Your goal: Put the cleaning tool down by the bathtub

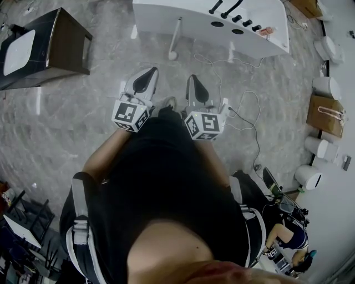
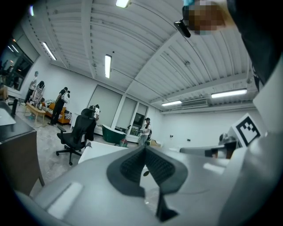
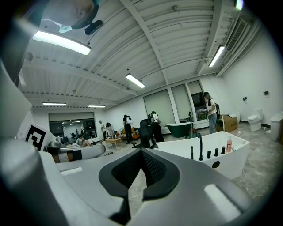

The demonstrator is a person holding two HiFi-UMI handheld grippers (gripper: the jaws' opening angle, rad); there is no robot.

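Black top (image 1: 166, 183), white shoulder straps (image 1: 81, 221); grey left gripper (image 1: 150, 72), right gripper (image 1: 192, 79)

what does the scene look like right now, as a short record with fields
left tongs: shut, empty, held in front of the chest
right tongs: shut, empty, beside the left
cleaning tool: white, long handle, leaning on the tub's side, head on the floor, nothing holding it
bathtub: white, black taps on its rim
dark cabinet: on the floor, left of the tub
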